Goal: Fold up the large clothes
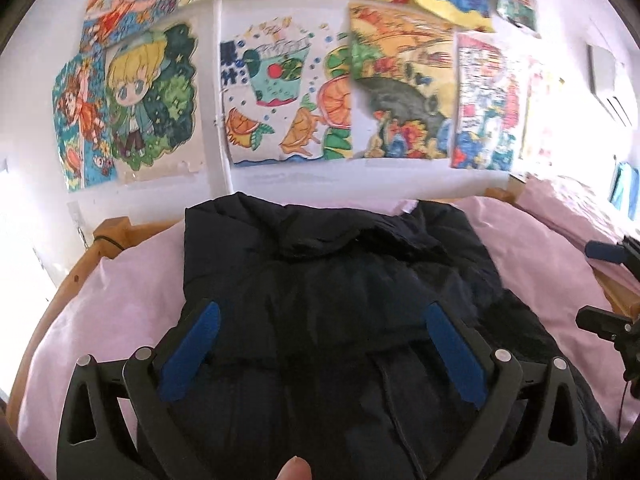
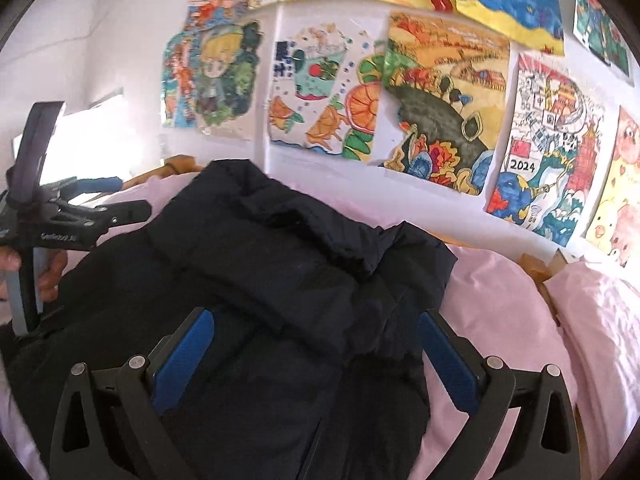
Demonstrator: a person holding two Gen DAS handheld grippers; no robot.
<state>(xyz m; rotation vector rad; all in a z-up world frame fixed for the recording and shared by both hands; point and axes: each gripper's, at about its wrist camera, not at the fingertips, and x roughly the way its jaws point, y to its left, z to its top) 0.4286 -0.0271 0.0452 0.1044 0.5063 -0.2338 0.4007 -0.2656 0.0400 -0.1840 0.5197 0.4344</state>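
Jacket [image 1: 340, 280] folded on pink bedding [image 1: 120, 280], below both spread, empty grippers [image 1: 320, 320] [image 2: 316, 328]

Jacket [image 1: 340, 280] on bed [image 1: 132, 280] (drawings [image 1: 280, 92] behind).

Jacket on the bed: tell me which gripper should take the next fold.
Probably right. The right gripper, open, hangs over the jacket beside its loose flap. The left gripper, open too, faces flat fabric.
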